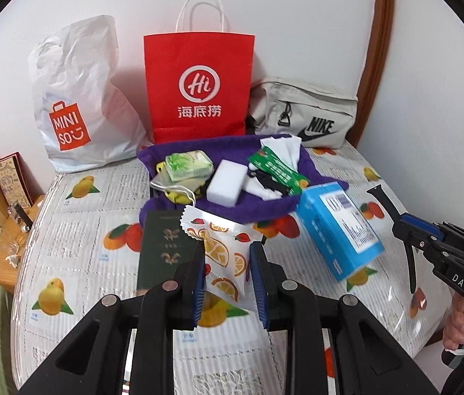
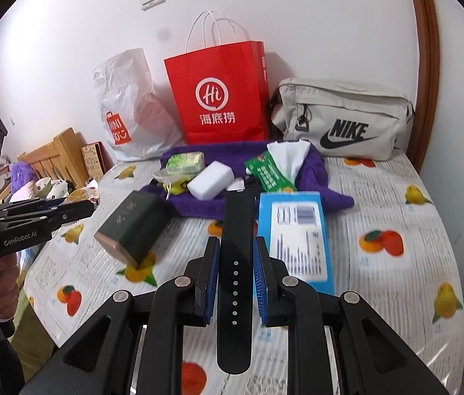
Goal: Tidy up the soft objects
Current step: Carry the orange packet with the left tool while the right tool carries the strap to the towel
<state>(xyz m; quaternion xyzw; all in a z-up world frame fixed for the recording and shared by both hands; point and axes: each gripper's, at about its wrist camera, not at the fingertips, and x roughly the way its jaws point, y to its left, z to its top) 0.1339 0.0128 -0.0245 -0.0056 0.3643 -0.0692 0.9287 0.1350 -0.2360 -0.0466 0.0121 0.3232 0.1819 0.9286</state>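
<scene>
My left gripper (image 1: 227, 256) is shut on a white packet printed with orange slices (image 1: 222, 250) and holds it above the table. My right gripper (image 2: 236, 250) is shut on a black watch strap (image 2: 236, 263), which runs lengthwise between the pads. A purple towel (image 1: 232, 210) lies at the back with a green tissue pack (image 1: 188, 166), a white sponge (image 1: 227, 181), a green sachet (image 1: 278, 169) and white cloth (image 1: 281, 146) on it. A dark green booklet (image 1: 166, 253) and a blue box (image 1: 339, 233) lie in front of the towel.
A white Miniso plastic bag (image 1: 80, 105), a red paper bag (image 1: 199, 85) and a beige Nike pouch (image 1: 304, 115) stand along the wall. The table has a fruit-print cover (image 1: 77, 250). A wooden bed frame (image 2: 57, 154) is at the left.
</scene>
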